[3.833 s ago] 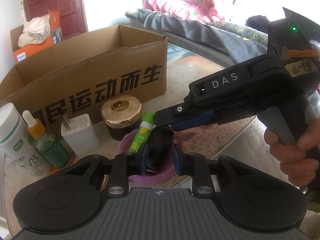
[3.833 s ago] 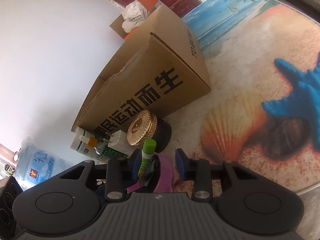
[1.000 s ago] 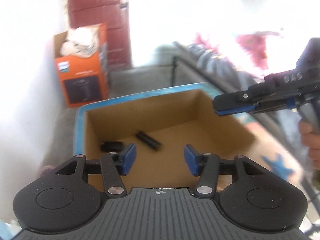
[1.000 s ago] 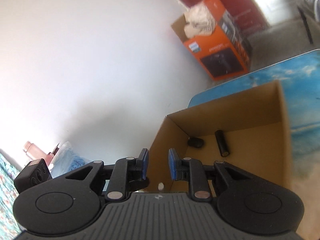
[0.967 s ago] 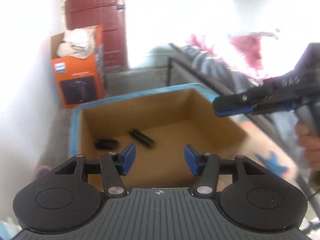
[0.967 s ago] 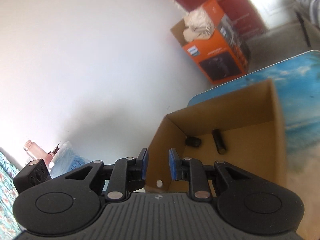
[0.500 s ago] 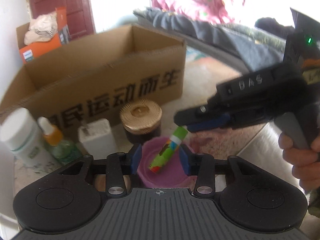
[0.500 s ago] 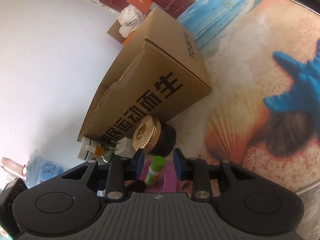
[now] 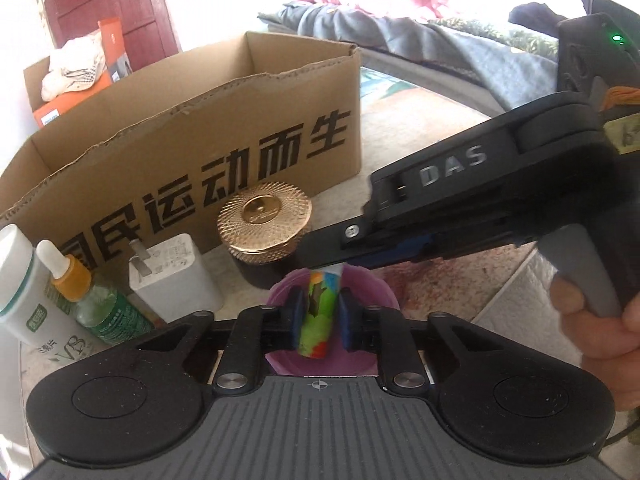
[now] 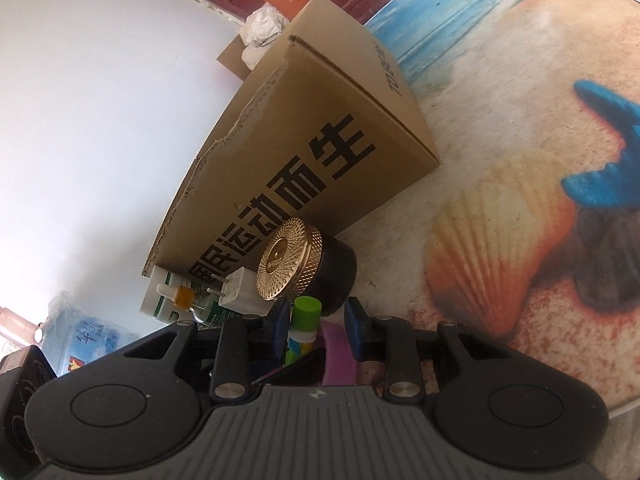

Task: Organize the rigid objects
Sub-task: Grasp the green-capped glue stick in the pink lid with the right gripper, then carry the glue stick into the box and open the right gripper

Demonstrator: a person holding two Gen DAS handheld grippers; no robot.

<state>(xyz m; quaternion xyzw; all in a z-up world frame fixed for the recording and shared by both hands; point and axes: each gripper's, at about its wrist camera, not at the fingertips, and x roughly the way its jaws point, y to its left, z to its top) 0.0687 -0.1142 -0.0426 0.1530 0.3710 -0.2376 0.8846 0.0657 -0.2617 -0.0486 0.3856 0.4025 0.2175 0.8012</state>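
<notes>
The left gripper (image 9: 319, 316) is now clenched on the stick (image 9: 320, 312), pads pressed on both sides of its colourful body, where a second ago its jaws stood wide over the open box (image 9: 224, 128). The stick stands tilted in the purple cup (image 9: 372, 284), at 6 o'clock of the gold-lidded jar (image 9: 264, 220). The right gripper (image 10: 316, 322), down from above the box too, is closing around the stick's green cap (image 10: 306, 308); a gap shows on its right side, so no grip is judged there yet. The box lies at 12 o'clock, just behind the jar. Charger (image 9: 172, 276), dropper bottle (image 9: 92, 300) and white bottle (image 9: 24, 296) wait at 9 o'clock. Judgement: the stick is secured for the next lift to the box; the cup may drag along if the stick binds.
</notes>
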